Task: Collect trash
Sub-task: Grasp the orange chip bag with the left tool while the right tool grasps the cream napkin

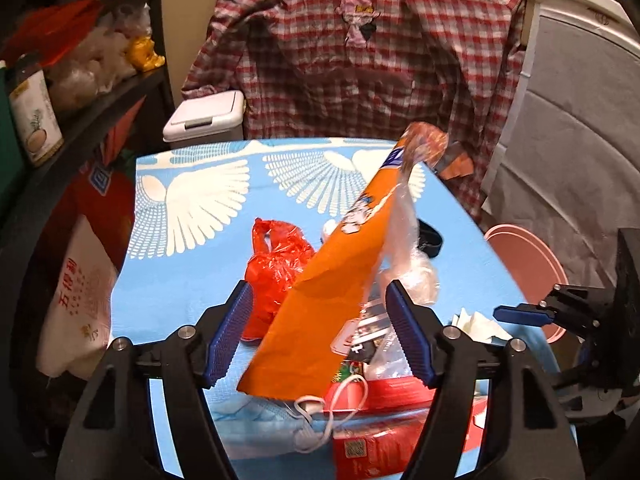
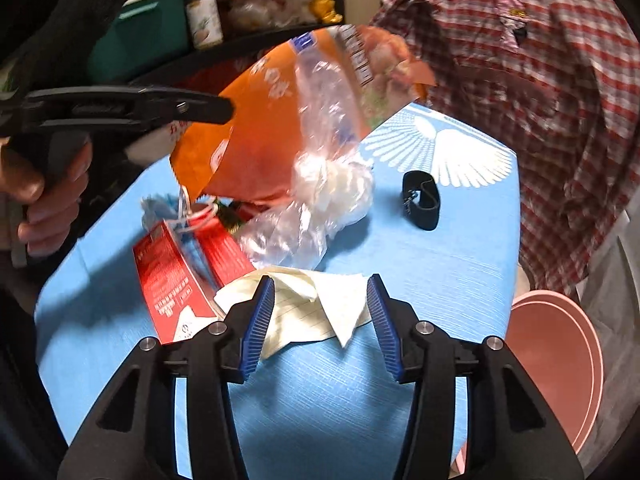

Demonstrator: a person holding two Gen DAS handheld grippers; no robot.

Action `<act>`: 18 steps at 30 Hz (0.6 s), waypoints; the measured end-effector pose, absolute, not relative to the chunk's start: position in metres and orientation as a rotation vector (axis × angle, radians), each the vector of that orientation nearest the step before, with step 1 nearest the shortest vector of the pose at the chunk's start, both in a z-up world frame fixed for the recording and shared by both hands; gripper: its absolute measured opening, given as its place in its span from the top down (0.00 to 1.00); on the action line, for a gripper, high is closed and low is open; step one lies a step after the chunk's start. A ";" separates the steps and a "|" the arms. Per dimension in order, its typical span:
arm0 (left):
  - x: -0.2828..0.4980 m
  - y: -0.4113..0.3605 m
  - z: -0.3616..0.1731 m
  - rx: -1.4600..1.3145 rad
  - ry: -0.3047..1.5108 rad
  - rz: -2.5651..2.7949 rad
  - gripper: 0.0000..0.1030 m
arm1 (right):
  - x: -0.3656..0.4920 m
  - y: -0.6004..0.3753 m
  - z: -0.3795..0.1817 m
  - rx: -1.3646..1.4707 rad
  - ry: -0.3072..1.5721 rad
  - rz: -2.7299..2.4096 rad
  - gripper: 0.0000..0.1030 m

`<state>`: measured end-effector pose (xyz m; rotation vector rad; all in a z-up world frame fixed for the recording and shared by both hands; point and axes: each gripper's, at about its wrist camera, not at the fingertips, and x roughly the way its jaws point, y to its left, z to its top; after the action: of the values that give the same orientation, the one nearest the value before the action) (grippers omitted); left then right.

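Observation:
An orange snack bag (image 1: 336, 276) stands tilted between the wide-apart pads of my open left gripper (image 1: 320, 332), touching neither; it looks blurred in the right wrist view (image 2: 256, 132). A clear plastic bag (image 2: 312, 192) hangs beside it. A red plastic bag (image 1: 272, 268), a red carton (image 2: 172, 280), a blue face mask (image 1: 264, 420) and crumpled cream paper (image 2: 316, 304) lie on the blue table (image 2: 420, 280). My right gripper (image 2: 320, 320) is open, low over the paper. The left gripper shows in the right wrist view (image 2: 168, 108).
A pink round bin (image 2: 556, 364) stands right of the table. A white lidded bin (image 1: 208, 116) stands behind it. A plaid shirt (image 1: 360, 52) hangs at the back. A black strap (image 2: 422, 200) lies on the table. Cluttered black shelves (image 1: 80, 92) stand on the left.

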<state>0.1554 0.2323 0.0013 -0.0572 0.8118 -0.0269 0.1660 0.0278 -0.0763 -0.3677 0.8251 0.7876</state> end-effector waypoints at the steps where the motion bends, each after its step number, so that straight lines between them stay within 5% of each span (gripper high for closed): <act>1: 0.157 0.234 -0.001 -0.066 0.819 -0.028 0.35 | 0.166 0.029 -0.078 -0.377 0.828 0.790 0.53; 4: 0.159 0.237 -0.006 -0.088 0.839 -0.034 0.40 | 0.164 0.030 -0.081 -0.401 0.823 0.780 0.53; 6: 0.160 0.237 -0.006 -0.086 0.847 -0.035 0.56 | 0.166 0.029 -0.081 -0.407 0.819 0.775 0.56; 11: 0.154 0.237 0.000 -0.075 0.841 -0.037 0.83 | 0.165 0.025 -0.076 -0.421 0.800 0.755 0.80; 15: 0.147 0.235 0.010 -0.063 0.820 -0.038 0.92 | 0.162 0.022 -0.069 -0.414 0.785 0.748 0.97; 18: 0.138 0.235 0.020 -0.065 0.801 -0.029 0.98 | 0.158 0.020 -0.062 -0.404 0.768 0.741 0.99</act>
<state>0.1384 0.2350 0.0198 -0.0655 0.8007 -0.0293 0.1577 0.0203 -0.0624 -0.4043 0.7679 0.7408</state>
